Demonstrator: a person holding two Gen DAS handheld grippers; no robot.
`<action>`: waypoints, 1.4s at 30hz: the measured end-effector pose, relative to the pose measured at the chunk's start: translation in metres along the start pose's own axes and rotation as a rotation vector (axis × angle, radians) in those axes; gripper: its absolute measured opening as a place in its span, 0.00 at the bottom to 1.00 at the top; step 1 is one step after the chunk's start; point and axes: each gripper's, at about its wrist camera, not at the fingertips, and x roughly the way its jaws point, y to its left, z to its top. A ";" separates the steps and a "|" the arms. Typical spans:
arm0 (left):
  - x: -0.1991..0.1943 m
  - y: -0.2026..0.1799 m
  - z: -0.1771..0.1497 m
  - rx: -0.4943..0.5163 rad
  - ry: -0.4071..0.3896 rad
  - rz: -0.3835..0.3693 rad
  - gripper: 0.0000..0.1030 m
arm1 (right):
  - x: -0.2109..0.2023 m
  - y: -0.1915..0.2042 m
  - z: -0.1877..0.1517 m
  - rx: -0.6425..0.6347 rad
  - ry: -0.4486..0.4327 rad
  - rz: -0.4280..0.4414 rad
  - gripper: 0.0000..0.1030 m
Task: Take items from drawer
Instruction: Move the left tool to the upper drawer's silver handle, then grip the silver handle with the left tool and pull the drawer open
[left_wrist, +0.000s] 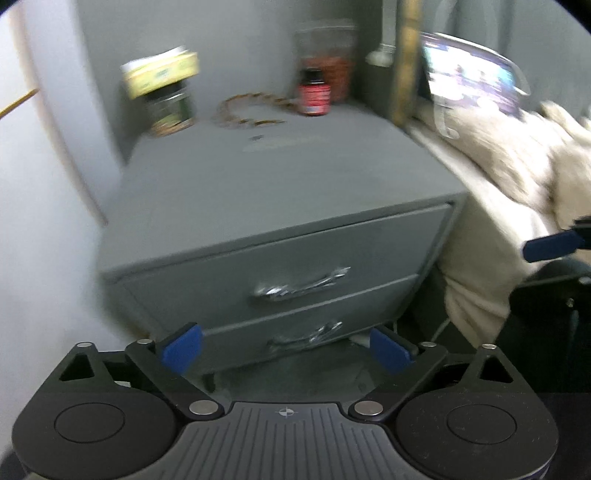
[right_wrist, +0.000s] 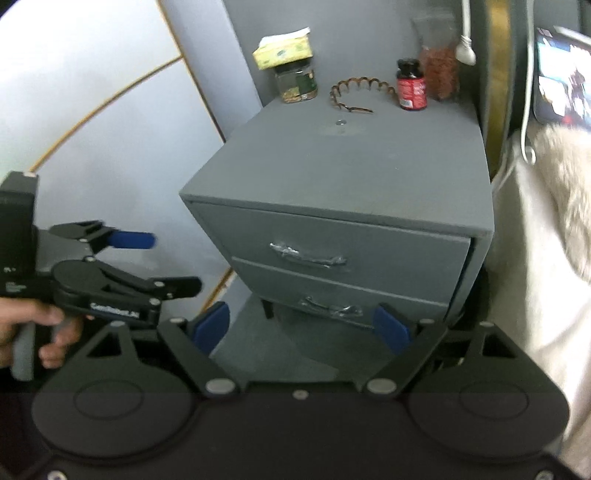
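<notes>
A grey nightstand (left_wrist: 295, 177) (right_wrist: 351, 166) stands ahead with two drawers, both shut. The upper drawer's silver handle (left_wrist: 301, 286) (right_wrist: 308, 256) and the lower drawer's handle (left_wrist: 306, 334) (right_wrist: 330, 306) are in plain sight. My left gripper (left_wrist: 286, 349) is open and empty, hovering in front of the lower drawer without touching it. My right gripper (right_wrist: 301, 328) is also open and empty, just short of the lower handle. In the right wrist view the left gripper (right_wrist: 162, 262) shows from the side at the left, held by a hand (right_wrist: 37, 325). The drawers' contents are hidden.
On the nightstand's top stand a tissue box on a jar (right_wrist: 291, 70), a brown headband (right_wrist: 354, 92), a red bottle (right_wrist: 410, 86) and a coin (right_wrist: 340, 122). A bed with a cream blanket (left_wrist: 517, 166) (right_wrist: 546, 221) flanks the right; a white wall (right_wrist: 92, 110) the left.
</notes>
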 end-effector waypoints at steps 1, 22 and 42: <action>0.004 -0.003 0.002 0.024 0.002 0.001 0.84 | 0.001 -0.002 -0.004 -0.005 -0.006 -0.009 0.81; 0.185 -0.051 0.006 0.762 0.166 -0.028 0.29 | -0.004 -0.036 -0.014 0.173 -0.116 0.065 0.75; 0.188 -0.039 0.010 0.883 0.176 -0.133 0.20 | 0.001 -0.051 -0.015 0.279 -0.129 0.060 0.76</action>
